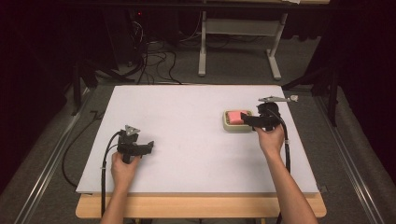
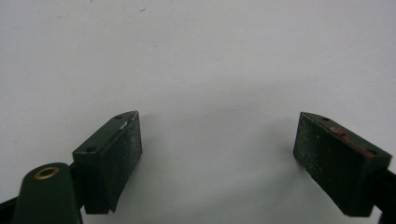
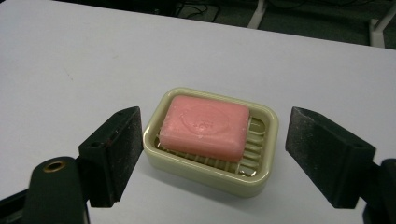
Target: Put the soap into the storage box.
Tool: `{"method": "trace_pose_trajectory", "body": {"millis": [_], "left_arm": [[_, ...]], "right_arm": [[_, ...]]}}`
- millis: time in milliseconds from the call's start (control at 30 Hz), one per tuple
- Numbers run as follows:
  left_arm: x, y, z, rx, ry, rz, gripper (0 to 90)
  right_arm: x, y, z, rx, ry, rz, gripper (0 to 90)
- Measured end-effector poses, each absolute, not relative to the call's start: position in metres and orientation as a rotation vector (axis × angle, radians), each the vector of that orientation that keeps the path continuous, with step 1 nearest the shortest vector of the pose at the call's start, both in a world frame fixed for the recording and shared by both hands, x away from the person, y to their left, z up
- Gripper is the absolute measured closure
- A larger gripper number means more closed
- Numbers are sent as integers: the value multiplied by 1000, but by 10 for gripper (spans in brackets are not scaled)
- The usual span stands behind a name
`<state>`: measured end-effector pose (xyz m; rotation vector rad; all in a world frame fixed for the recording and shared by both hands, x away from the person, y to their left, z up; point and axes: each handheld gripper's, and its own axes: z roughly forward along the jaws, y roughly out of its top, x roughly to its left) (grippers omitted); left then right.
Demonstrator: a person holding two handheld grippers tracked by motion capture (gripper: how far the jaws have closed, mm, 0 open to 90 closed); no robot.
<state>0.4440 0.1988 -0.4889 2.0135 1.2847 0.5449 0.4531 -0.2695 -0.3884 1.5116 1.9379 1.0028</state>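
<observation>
**Open jaws flank soap dish on white bench**

At the left of the high view, a person's left hand (image 1: 123,169) grips the handle of the left gripper (image 1: 148,146) low over the near-left part of the white bench (image 1: 187,140). The forearm comes in straight from the bottom edge, and the gripper points to the right across the board, its grey three-cornered plate facing up and its cable looping back along the arm. In the left gripper view, its two black jaws stand wide apart, released, with bare white surface between them.

Farther right, toward the far-right part of the bench, a cream soap dish (image 1: 229,124) sits flat on the board with a pink bar of soap (image 1: 238,116) lying in it. The right gripper view shows the soap dish (image 3: 261,177) close up: the soap (image 3: 204,127) rests on the ribbed floor of the dish, set toward one end so that some ribs lie bare at the other.

At the right, the right hand (image 1: 271,140) holds the right gripper (image 1: 246,119), the forearm reaching up and slightly inward from the bottom edge. The gripper points left at the dish. In the right gripper view its jaws are spread open, one on either side of the dish; one stands just beside the rim, the other a little apart from it, and neither clamps the dish. Whether the nearer one touches the rim cannot be told.
</observation>
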Motion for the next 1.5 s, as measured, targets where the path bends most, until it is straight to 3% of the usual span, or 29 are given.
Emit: {"method": "trace_pose_trajectory", "body": {"millis": [1500], "left_arm": [[444,199,-489,2013,1285,545,157]], "right_arm": [[390,-311,-390,1494,1885,1160,225]]}}
